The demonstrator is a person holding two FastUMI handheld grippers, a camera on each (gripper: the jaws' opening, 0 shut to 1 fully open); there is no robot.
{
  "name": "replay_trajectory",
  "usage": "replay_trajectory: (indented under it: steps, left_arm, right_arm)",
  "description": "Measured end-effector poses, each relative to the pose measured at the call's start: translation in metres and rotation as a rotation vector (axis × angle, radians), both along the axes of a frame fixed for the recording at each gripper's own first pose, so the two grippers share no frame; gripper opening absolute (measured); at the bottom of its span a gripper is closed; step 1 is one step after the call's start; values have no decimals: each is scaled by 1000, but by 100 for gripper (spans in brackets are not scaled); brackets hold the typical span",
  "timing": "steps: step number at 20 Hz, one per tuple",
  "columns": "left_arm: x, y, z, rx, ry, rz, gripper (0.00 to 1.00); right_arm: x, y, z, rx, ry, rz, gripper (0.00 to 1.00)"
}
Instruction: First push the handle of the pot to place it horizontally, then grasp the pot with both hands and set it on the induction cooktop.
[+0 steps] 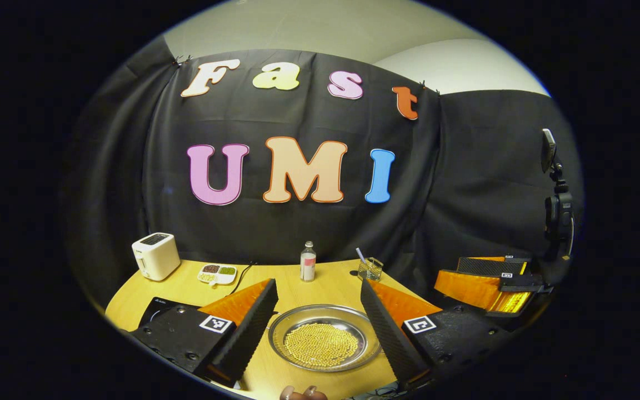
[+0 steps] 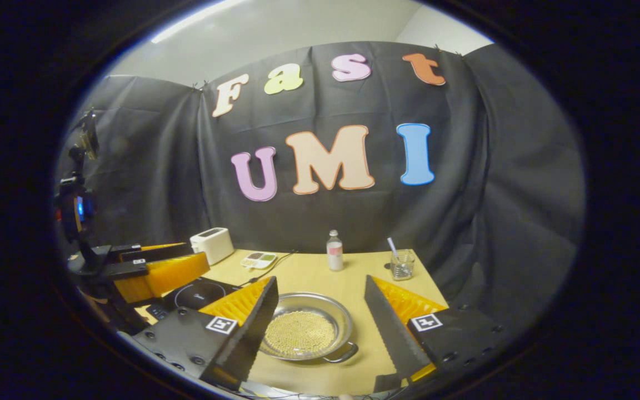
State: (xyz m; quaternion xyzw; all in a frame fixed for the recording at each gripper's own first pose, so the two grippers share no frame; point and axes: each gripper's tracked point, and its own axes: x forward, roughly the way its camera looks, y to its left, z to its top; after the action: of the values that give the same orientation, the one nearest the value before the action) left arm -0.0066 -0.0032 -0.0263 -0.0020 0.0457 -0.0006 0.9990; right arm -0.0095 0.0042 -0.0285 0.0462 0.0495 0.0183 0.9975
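Pot point(image 2: 304, 329), shallow steel, full of yellow beans, sits on wooden table point(image 2: 320, 272) right of induction cooktop point(image 2: 195, 294), handle point(image 2: 343, 353) toward the camera. Cooktop logo unreadable. Left gripper point(image 1: 320, 325) and right gripper point(image 2: 320, 328) both spread wide, empty, above pot, touching nothing.

Black cloth wall point(image 1: 298, 222) behind wooden table point(image 2: 309, 272) — pale ceiling point(image 2: 298, 33) above, strip light.

A shallow steel pot point(image 2: 304, 328) of yellow beans sits flat on the table, just right of the black induction cooktop point(image 2: 195, 294).
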Motion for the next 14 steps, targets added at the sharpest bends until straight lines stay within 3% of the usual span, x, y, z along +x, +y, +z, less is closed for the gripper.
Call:
replay_trajectory:
  steps: [2,3,5,8,11,14]
  left_arm:
    - [0,2,0,-2,-2,8,97]
    - [0,3,0,-3,-2,10,97]
    - [-1,4,1,-7,-4,11,96]
    - [0,4,0,-6,-3,9,96]
    - [0,4,-2,-10,0,5,96]
    - [-1,4,-2,-16,2,6,96]
  right_arm:
    - [1,0,2,-1,-10,5,95]
    - [2,0,2,-8,-12,-1,84]
    - [4,1,-1,-21,-3,1,73]
    - [4,3,-7,-8,19,3,73]
    - [4,3,-8,-6,25,2,50]
    - [3,4,-13,-22,39,0,50]
